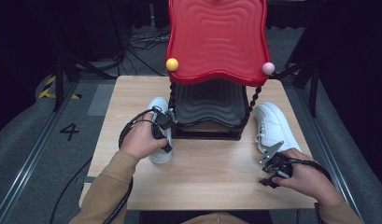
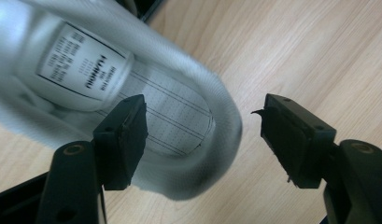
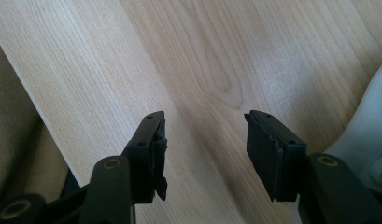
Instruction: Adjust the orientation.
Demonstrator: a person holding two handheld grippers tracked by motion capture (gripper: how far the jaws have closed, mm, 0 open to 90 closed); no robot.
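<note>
Left gripper (image 2: 202,135) spread wide over the heel collar of the left white leather sneaker (image 1: 159,130), one jaw inside, apparently lining up a grip. Right gripper (image 3: 205,154) spread over bare light wooden table (image 1: 212,172) near its right edge, beside the right white sneaker (image 1: 275,126). Red-and-black wavy two-tier rack (image 1: 215,42) stands between the shoes at the far edge.

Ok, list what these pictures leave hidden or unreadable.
- Left shoe, high view: its middle is covered by the left hand and left gripper.
- Tongue label, left gripper view: print too blurred to read.
- Rack's lower black shelf, high view: its rear is hidden under the red shelf.
- Right shoe, right gripper view: cut off by the frame edge.
</note>
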